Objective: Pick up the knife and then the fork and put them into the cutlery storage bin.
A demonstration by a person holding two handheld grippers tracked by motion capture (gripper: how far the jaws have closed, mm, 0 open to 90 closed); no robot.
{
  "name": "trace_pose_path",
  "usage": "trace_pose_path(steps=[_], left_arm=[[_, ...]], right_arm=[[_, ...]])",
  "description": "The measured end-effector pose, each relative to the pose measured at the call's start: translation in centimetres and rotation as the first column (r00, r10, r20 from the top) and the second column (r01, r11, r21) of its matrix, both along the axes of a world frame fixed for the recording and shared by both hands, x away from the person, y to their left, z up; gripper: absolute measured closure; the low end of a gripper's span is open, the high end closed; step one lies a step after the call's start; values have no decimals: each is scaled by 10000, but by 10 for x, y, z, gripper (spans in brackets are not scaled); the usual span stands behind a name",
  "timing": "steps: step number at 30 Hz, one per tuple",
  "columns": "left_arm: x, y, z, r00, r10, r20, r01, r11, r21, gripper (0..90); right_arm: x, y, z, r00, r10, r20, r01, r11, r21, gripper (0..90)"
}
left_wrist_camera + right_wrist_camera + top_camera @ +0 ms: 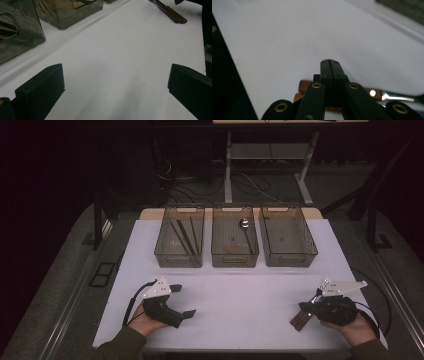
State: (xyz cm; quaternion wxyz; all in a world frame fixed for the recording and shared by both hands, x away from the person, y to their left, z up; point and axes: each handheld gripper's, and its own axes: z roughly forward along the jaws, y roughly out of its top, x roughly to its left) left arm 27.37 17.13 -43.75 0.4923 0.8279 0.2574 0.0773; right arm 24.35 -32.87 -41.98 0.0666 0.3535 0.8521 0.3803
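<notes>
A knife [300,319] with a brown wooden handle lies on the white table near its front right corner. It also shows far off in the left gripper view [172,14]. My right gripper [303,308] sits low over it, pointing left. In the right gripper view its jaws [330,67] are pressed flat together, and the knife [305,86] crosses beneath them, blade to the right. Whether the jaws touch the knife I cannot tell. My left gripper [183,300] rests at the front left, its jaws wide apart [116,82] over bare table.
Three smoky see-through bins stand in a row at the back of the table [235,300]. The left bin [179,262] holds dark sticks, the middle bin [235,262] a metal spoon, and the right bin [290,262] looks bare. The table's front edge is close to both hands.
</notes>
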Motion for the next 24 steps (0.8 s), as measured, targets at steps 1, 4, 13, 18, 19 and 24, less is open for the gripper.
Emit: trace_pose_path(steps=[1,4,13,18,19,24], left_arm=[[0,0,0,10000,-6,-5,6,10000,-16,0],[0,0,0,10000,-18,7,18,10000,34,0],[-1,0,0,10000,-15,-4,15,10000,43,0],[0,0,0,10000,-25,9,25,10000,40,0],[0,0,0,10000,-15,8,15,10000,7,0],[2,-2,0,10000,-79,-4,79,10000,47,0]], right_arm=[[-2,-1,-1,10000,14,-33,-14,10000,-3,895],[-9,-4,-4,9997,64,-219,-67,9999,-121,895],[-15,-5,-10,9980,429,-463,-452,9977,-505,895],[-16,-2,-12,9963,657,-552,-695,9952,-692,895],[-17,-2,-13,9963,648,-560,-688,9949,-731,895],[-19,-1,-16,9949,756,-672,-813,9929,-866,895]])
